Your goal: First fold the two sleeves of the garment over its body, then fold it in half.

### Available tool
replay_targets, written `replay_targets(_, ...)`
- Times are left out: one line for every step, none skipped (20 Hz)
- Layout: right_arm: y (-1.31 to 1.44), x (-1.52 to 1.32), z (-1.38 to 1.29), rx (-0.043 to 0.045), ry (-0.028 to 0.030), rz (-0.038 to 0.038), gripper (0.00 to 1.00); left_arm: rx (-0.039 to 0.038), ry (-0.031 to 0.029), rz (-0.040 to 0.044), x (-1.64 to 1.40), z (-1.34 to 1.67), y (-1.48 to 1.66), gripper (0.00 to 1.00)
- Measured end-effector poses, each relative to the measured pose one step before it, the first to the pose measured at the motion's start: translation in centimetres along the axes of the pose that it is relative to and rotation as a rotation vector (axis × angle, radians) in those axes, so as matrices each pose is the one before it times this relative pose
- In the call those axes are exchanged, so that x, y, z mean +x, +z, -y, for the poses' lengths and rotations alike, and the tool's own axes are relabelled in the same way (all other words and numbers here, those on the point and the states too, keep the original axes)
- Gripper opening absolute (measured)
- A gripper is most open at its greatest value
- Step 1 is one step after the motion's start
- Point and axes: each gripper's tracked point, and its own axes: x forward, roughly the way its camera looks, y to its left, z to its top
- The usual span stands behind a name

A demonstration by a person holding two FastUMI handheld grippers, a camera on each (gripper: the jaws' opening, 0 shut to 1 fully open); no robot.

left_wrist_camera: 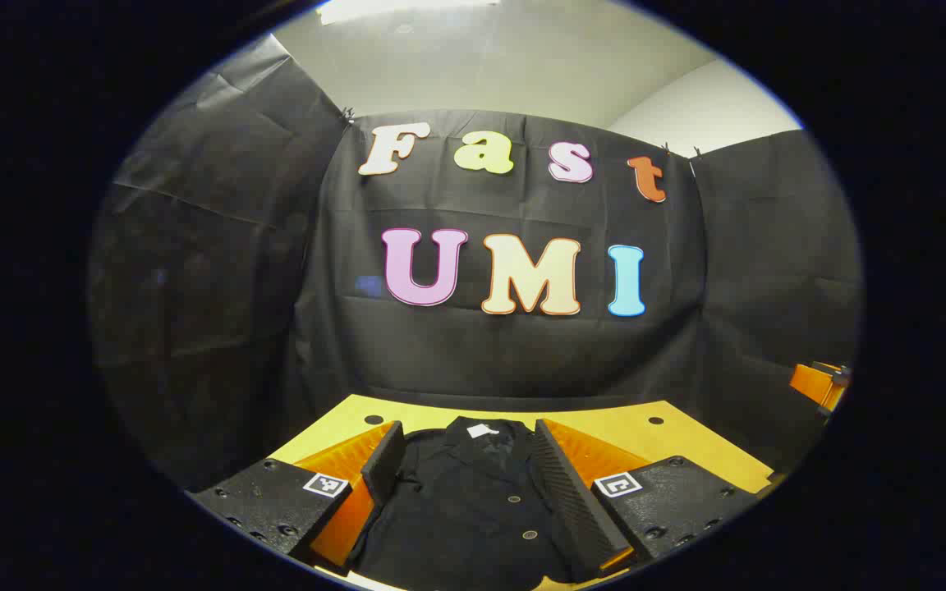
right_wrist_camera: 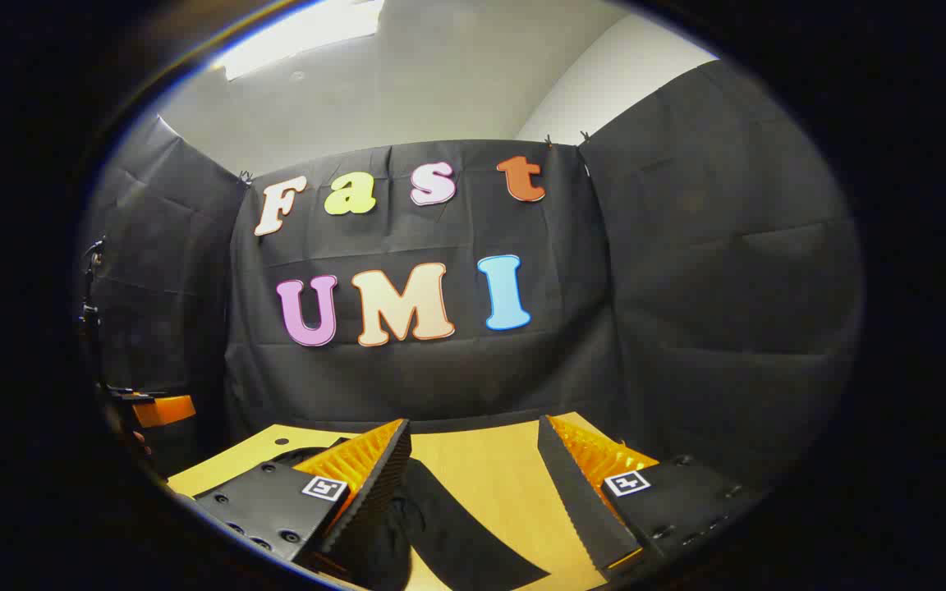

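While the dark garment (left_wrist_camera: 473, 501) is seen spread on the yellow surface (left_wrist_camera: 629, 431), one sleeve (right_wrist_camera: 465, 533) lies extended; no fold is judged done. Left claw (left_wrist_camera: 466, 484), right claw (right_wrist_camera: 473, 492): both parted, nothing held.

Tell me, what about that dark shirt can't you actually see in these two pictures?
- Left gripper view: the garment's sleeves, hidden behind the left gripper's fingers; its hem, cut off at the bottom edge.
- Left gripper view: the white tag at the collar is too small to read.
- Right gripper view: one sleeve runs off the bottom edge, between the right gripper's fingers.
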Motion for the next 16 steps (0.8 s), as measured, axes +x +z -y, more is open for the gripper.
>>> replay_targets(-0.319, 0.123, -0.403, -0.00378, 0.00616, -0.00988, 0.94, -0.00178, 0.00829, -0.00449, -0.087, -0.493, -0.312, 0.91)
replay_targets(-0.212, 0.049, -0.469, -0.00262, 0.00721, -0.00473, 0.95, -0.00254, 0.00951, -0.00324, -0.087, -0.491, -0.077, 0.93)
replay_targets(-0.085, 0.017, -0.39, -0.00062, 0.00439, -0.00348, 0.97, -0.00348, 0.008, -0.00399, -0.038, -0.462, -0.136, 0.93)
replay_targets(-0.335, -0.013, -0.3, 0.00096, 0.00246, -0.00646, 0.95, -0.0034, 0.0074, -0.00685, -0.171, -0.464, -0.16, 0.91)
replay_targets(-0.185, 0.047, -0.329, 0.00164, 0.00176, -0.00728, 0.95, -0.00195, 0.00544, -0.008, -0.168, -0.483, -0.391, 0.92)
replay_targets(-0.115, 0.026, -0.232, 0.00114, -0.00161, -0.00654, 0.95, 0.00032, 0.00707, -0.00593, -0.177, -0.468, -0.169, 0.92)
replay_targets(-0.034, -0.036, -0.14, 0.00078, -0.00529, -0.00344, 0.95, 0.00358, 0.0036, -0.00413, -0.168, -0.546, -0.177, 0.91)
replay_targets(-0.124, -0.021, -0.078, 0.00171, -0.00593, -0.00281, 0.95, 0.00411, 0.00293, -0.00433, -0.019, -0.432, -0.043, 0.92)
replay_targets(-0.048, 0.045, -0.085, 0.00262, -0.00603, -0.00315, 0.95, 0.0058, 0.00059, -0.00906, -0.004, -0.464, -0.314, 0.91)
replay_targets(-0.105, -0.079, -0.162, 0.00159, -0.00875, -0.00072, 0.98, 0.00589, 0.00071, -0.00604, -0.06, -0.418, -0.121, 0.92)
replay_targets(-0.065, 0.083, -0.023, -0.00033, -0.00951, 0.00149, 0.98, 0.00194, 0.00208, 0.00398, 0.0, -0.537, -0.039, 0.91)
replay_targets(-0.231, 0.037, -0.149, -0.0017, -0.00896, -0.00126, 0.95, -0.00285, -0.00207, 0.00399, 0.203, -0.347, 0.064, 0.92)
replay_targets(-0.153, 0.0, -0.127, -0.00195, -0.00809, -0.00249, 0.94, -0.00471, -0.00086, -0.00047, 0.07, -0.387, -0.15, 0.92)
replay_targets(-0.255, -0.092, -0.202, -0.0009, -0.0073, -0.00385, 0.95, -0.0052, -0.00064, -0.00276, 0.147, -0.424, -0.171, 0.92)
replay_targets(-0.171, -0.043, -0.222, 0.00125, -0.00609, -0.00219, 0.98, -0.00442, 0.00624, -0.00457, 0.131, -0.56, -0.375, 0.92)
replay_targets(-0.029, -0.036, -0.371, 0.00116, -0.00181, 0.00059, 0.95, -0.00508, 0.01066, -0.00379, 0.214, -0.613, -0.105, 0.92)
